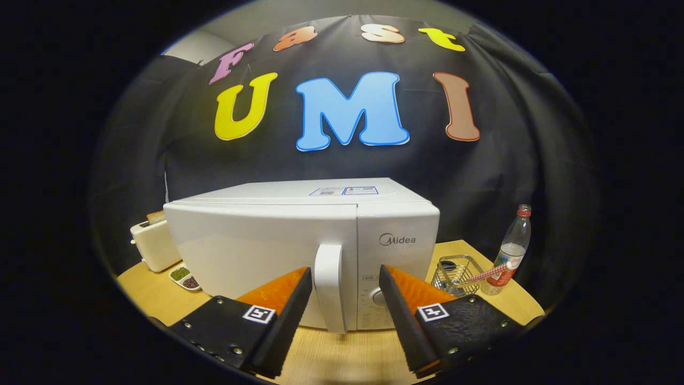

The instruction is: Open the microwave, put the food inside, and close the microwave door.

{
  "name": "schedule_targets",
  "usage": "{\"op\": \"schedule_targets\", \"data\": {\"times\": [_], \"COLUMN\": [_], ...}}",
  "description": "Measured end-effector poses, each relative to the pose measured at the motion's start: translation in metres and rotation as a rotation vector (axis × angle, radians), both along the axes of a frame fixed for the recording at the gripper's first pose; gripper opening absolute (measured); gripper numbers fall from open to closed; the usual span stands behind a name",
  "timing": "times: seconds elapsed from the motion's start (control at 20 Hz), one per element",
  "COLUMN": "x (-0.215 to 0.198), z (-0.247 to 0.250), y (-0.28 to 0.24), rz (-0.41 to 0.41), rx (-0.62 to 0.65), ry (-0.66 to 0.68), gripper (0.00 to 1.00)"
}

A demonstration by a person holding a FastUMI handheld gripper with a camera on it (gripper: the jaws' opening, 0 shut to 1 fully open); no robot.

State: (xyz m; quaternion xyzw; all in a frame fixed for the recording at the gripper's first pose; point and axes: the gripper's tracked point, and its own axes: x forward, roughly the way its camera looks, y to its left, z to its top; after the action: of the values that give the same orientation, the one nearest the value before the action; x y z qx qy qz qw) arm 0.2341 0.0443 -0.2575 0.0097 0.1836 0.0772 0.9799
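Microwave point(302, 240) sits mid-frame on the bench point(342, 353), door shut, its upright handle point(329, 286) showing in the gap of the hand-held gripper point(344, 280), whose fingers stand wide apart and grip nothing. Lower left of the frame: a toaster point(154, 243) and a small dish point(185, 276). Lower right: a wire basket point(455, 272), a bottle point(510, 251) and a striped straw point(489, 272).

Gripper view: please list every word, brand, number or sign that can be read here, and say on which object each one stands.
"Midea", with a round logo mark: on the microwave front, above the knob.
Stickers on the microwave top: too small to read.
Print on the control panel around the knob: too small.
Bottle label: blurred.
Square black-and-white markers on the tongs: patterns, no text. The tongs are open around the door handle.
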Motion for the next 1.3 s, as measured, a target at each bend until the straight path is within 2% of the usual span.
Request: {"op": "schedule_targets", "data": {"times": [0.05,0.15,0.2,0.3,0.35,0.4,0.45,0.5,0.65,0.8,1.0,1.25,1.3], "x": [0.002,-0.002,0.003,-0.001,0.002,0.014,0.005,0.001,0.000,-0.002,-0.004,-0.011,-0.022], "z": [-0.004,-0.007,-0.015,-0.012,-0.019,-0.022,-0.019,-0.016,-0.015,-0.016,-0.015,-0.014,-0.013], "y": [0.002,0.009,0.012,0.015,0.016,0.017,0.014,0.016,0.016,0.017,0.017,0.017,0.019], "rz": [0.004,0.016,0.017,0.026,0.027,0.023,0.024,0.013,0.014,0.029,-0.013,-0.012,-0.004], "rx": [0.009,0.028,0.016,0.005,-0.013,-0.019,-0.035,-0.025,-0.030,-0.027,0.016,-0.018,-0.052], "ry": [0.013,0.033,0.039,0.033,0.055,0.035,0.052,0.052,0.064,0.089,0.131,0.152,0.129], "gripper": [0.75,0.74,0.53,0.45,0.44,0.35,0.26,0.26,0.10,0.10,0.09,0.10,0.05]}}
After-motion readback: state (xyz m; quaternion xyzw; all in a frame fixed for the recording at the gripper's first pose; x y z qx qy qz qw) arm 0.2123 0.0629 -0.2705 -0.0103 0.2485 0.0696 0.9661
